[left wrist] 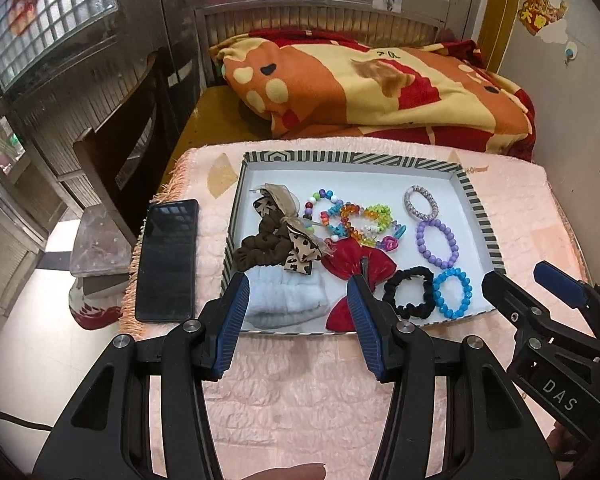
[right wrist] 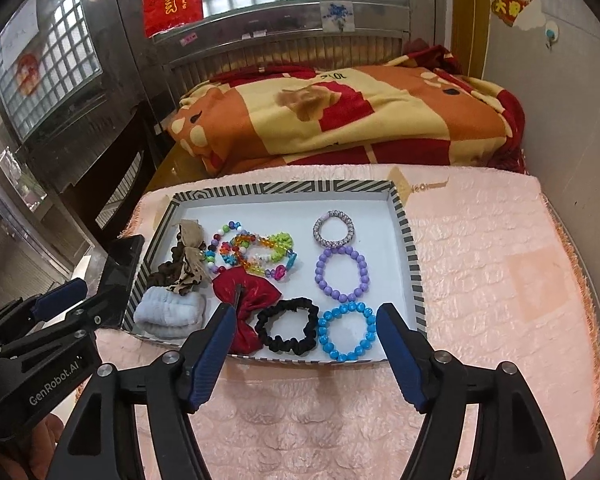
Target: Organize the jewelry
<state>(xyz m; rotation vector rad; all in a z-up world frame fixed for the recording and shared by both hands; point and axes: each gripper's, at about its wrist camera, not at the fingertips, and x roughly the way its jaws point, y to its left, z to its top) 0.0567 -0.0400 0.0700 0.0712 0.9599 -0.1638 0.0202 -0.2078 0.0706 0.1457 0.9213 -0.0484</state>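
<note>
**Operator:** State the pose of both tools.

**Technician:** The left gripper [left wrist: 298, 292] points steeply down over the near edge of the striped tray [left wrist: 352, 158], held above it and touching nothing. Its jaws stand apart and nothing is between them; the grey-blue fabric band [left wrist: 284, 300] and the red velvet bow [left wrist: 352, 266] show through the gap, lying on the tray floor below. A fingertip [left wrist: 296, 472] of the person shows at the bottom edge of the left wrist view.

**Operator:** And the other one?

**Technician:** The right gripper [right wrist: 306, 322] has the same steep downward tilt, over the near right part of the tray. Its jaws are spread and empty. The black scrunchie [right wrist: 288, 330] and the blue bead bracelet [right wrist: 348, 332] lie on the tray floor in the gap, clear of both pads. The two tools sit side by side, apart from each other.

**Operator:** Locate the jewelry.

**Technician:** All of it is in the tray, which rests on the pink mat [right wrist: 480, 260]. Along the right wall, from far to near: a pale woven ring [right wrist: 334, 228], the purple bead bracelet [right wrist: 342, 274], the blue bead bracelet. The multicoloured bead bracelets [right wrist: 252, 254] are piled at the centre. The brown leopard-print hair ties [right wrist: 180, 268] lie by the left wall, and the fabric band occupies the near left corner. A black phone [left wrist: 166, 260] lies on the mat just beside the tray's left wall.
</note>
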